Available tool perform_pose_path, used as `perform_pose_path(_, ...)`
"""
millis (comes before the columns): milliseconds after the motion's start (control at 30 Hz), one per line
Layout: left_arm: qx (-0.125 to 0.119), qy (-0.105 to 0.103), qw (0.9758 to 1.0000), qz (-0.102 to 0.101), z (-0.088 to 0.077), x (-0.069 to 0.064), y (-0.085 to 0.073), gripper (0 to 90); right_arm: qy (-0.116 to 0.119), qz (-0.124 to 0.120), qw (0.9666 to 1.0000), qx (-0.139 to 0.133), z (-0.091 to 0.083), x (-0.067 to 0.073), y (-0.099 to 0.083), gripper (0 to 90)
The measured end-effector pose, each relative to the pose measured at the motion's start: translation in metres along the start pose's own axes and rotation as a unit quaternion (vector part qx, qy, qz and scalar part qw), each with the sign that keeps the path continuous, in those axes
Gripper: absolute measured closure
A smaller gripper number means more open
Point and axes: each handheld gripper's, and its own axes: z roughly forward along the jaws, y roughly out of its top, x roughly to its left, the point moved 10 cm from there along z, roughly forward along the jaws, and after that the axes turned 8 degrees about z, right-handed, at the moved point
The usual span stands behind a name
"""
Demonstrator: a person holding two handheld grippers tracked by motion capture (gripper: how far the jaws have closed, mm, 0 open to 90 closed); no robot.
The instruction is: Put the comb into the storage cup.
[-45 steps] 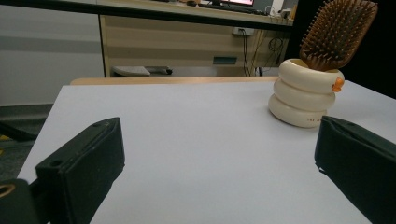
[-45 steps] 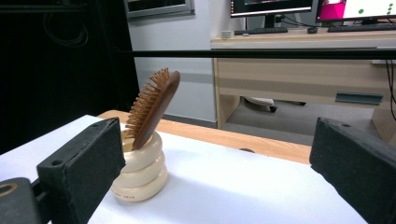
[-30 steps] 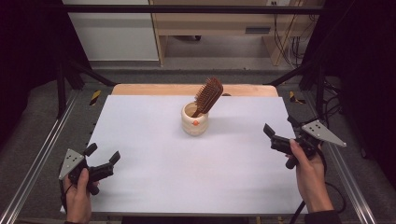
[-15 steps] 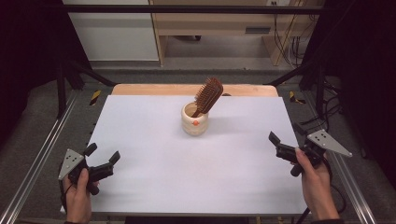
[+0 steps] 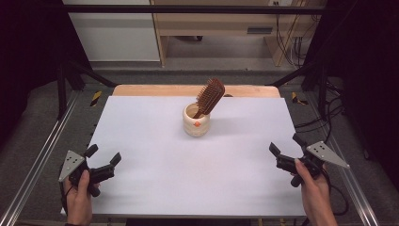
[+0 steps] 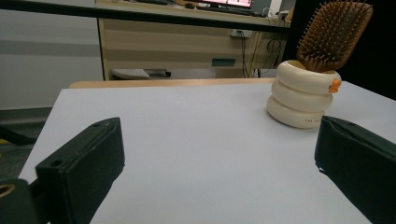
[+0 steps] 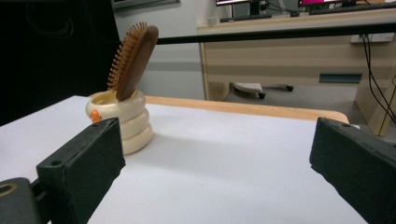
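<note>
Brush (image 5: 210, 96) stands tilted, handle down, in cup (image 5: 196, 121) at counter (image 5: 150, 141) centre. Left gripper (image 5: 104, 158) and right gripper (image 5: 284, 150) rest at near corners, fingers apart, empty.

High view is looking down and forward over the whole white table (image 5: 155, 188). Both gripper views are sitting low near its front corners, looking across it; both are catching the cream holder (image 6: 302, 100) with the hairbrush (image 7: 133, 60), upper right versus upper left.
</note>
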Motion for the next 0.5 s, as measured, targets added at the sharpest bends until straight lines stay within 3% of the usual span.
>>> perform_pose_path(500,-0.004,-0.002,1.0,0.002,0.0,-0.001,0.001,1.7,-0.003,-0.003,0.9998,0.019,-0.001,-0.004,-0.029,3.4)
